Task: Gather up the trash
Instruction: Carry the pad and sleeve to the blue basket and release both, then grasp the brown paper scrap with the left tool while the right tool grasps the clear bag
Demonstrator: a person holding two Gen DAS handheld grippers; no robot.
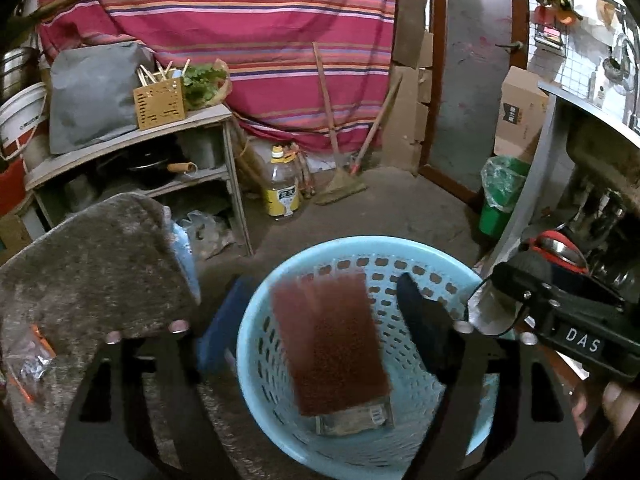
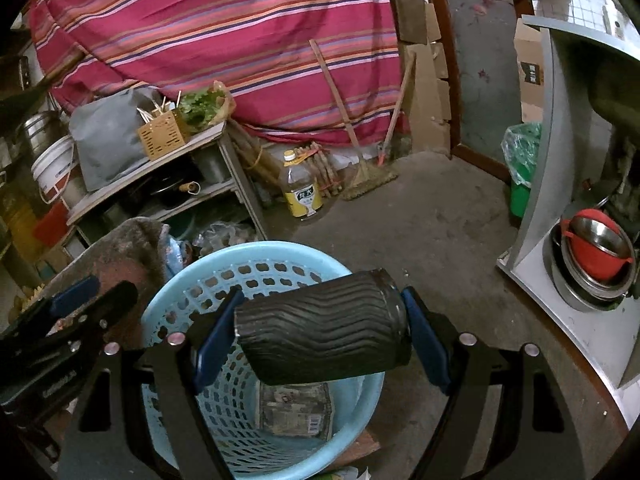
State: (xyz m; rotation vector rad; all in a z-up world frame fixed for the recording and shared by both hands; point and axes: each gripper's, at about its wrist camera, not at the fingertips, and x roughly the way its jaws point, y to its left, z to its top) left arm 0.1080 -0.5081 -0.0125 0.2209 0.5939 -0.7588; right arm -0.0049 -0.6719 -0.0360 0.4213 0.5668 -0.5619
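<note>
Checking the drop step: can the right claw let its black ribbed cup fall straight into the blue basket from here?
Probably yes. The right claw holds the black ribbed cup directly over the open blue basket, with only a flat packet lying at the bottom.

Striped cloth point(image 1: 240, 20) — oil bottle point(image 1: 281, 188), broom point(image 1: 340, 184)

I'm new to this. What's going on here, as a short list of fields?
Place: cluttered storeroom, concrete floor
Bin: light blue perforated basket, a flat printed packet at its bottom
Left tool: open above the basket, a blurred reddish-brown packet between its fingers, not gripped
Right tool: clamped on a black ribbed cup, sideways above the basket
Nearby: green bin, oil bottle
</note>
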